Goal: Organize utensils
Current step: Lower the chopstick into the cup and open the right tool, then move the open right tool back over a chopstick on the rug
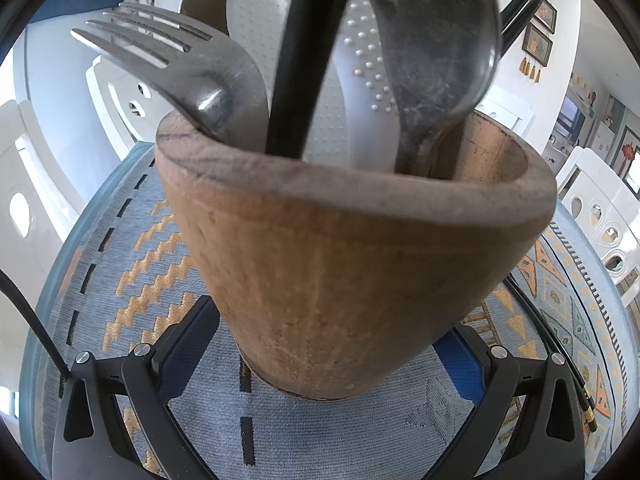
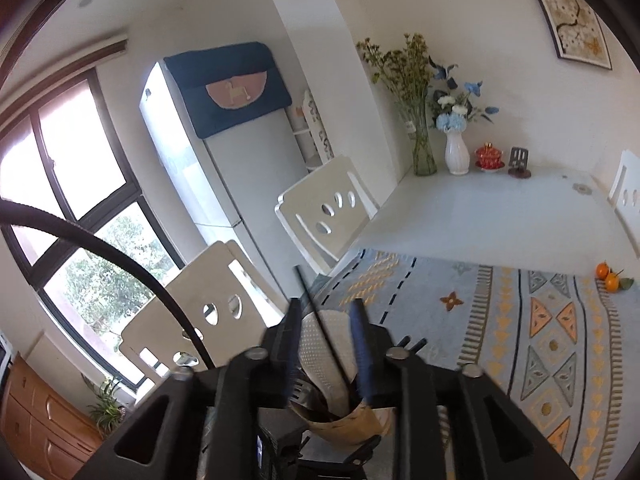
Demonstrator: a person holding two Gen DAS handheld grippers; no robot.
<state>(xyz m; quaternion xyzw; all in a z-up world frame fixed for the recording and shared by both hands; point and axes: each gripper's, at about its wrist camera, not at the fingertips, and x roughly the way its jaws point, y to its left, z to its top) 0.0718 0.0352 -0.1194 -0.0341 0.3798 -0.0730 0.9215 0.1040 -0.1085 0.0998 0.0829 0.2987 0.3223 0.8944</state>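
The wooden utensil holder (image 1: 352,260) sits dead ahead of the left tool (image 1: 326,344), filling the gap between its two blue-padded fingers (image 1: 188,344), and both pads press against its lower sides, so the left tool is pinching the holder where it stands on the patterned blue mat (image 1: 132,248) covering the worktop. Sprouting from the rim just beyond the left tool: a fork (image 1: 168,64) leaning off to the left with tines fanned out, a second fork (image 1: 436,40) tilted right, a white dotted spatula (image 1: 336,92) standing behind them, and a black chopstick (image 1: 308,52) slanting straight up the middle. Over to the right, beyond the holder, two more black chopsticks (image 1: 524,8) poke up toward the far wall. Switch to the right wrist view: the right tool (image 2: 326,344) hangs above the same holder (image 2: 352,420), which shows below and just past its fingertips. Its fingers (image 2: 362,352) stand parted, with that thin black chopstick (image 2: 320,324) rising in the gap between them, close to neither pad as far as the view shows. Farther ahead of the right tool, the white worktop (image 2: 480,208) stretches away to a glass vase (image 2: 423,148) and a white vase (image 2: 457,156) by the wall, and two oranges (image 2: 608,276) rest well off to the right.
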